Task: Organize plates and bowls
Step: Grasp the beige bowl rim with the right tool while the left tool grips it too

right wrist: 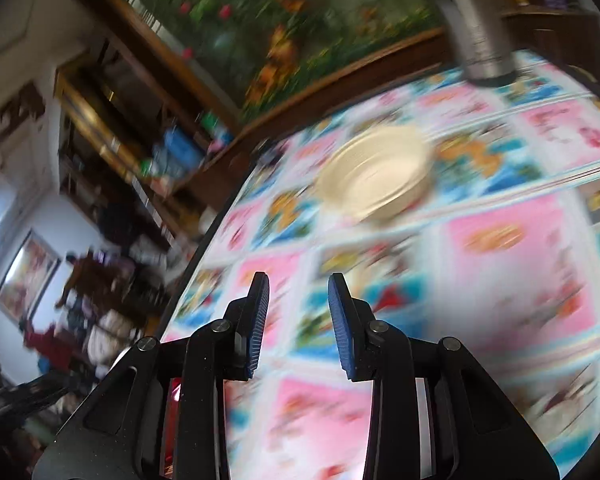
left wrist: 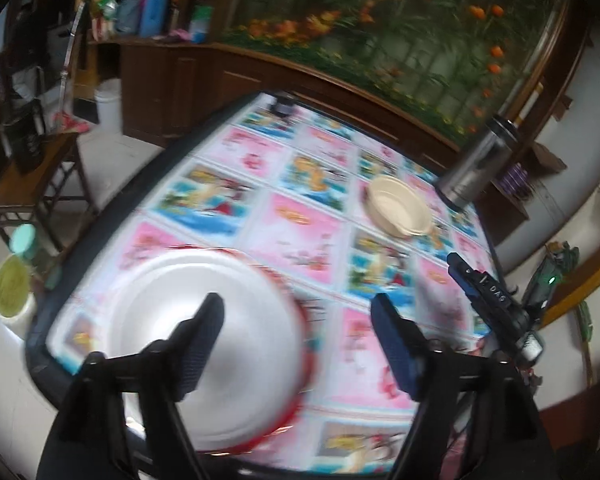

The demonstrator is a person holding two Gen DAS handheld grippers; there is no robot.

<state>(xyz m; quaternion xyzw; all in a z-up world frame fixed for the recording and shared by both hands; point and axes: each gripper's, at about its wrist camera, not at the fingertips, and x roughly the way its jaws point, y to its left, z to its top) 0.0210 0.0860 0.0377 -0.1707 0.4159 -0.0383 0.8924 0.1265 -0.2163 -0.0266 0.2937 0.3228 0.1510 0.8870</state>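
Observation:
A large white plate with a red rim (left wrist: 220, 320) lies on the patterned table near its front left corner. My left gripper (left wrist: 296, 312) is open and empty, hovering over the plate's right side; its left finger (left wrist: 202, 344) overlaps the plate. A cream bowl (left wrist: 398, 206) stands farther back on the table, upright and empty; it also shows in the right wrist view (right wrist: 374, 172). My right gripper (right wrist: 298, 292) is open and empty above the tablecloth, short of the bowl. It also appears at the right of the left wrist view (left wrist: 484, 288).
A steel thermos (left wrist: 476, 164) stands just behind the bowl, also seen in the right wrist view (right wrist: 480, 40). A small dark object (left wrist: 284, 106) sits at the table's far edge. A wooden cabinet (left wrist: 220, 80) runs behind the table. A wooden chair (left wrist: 32, 184) stands left.

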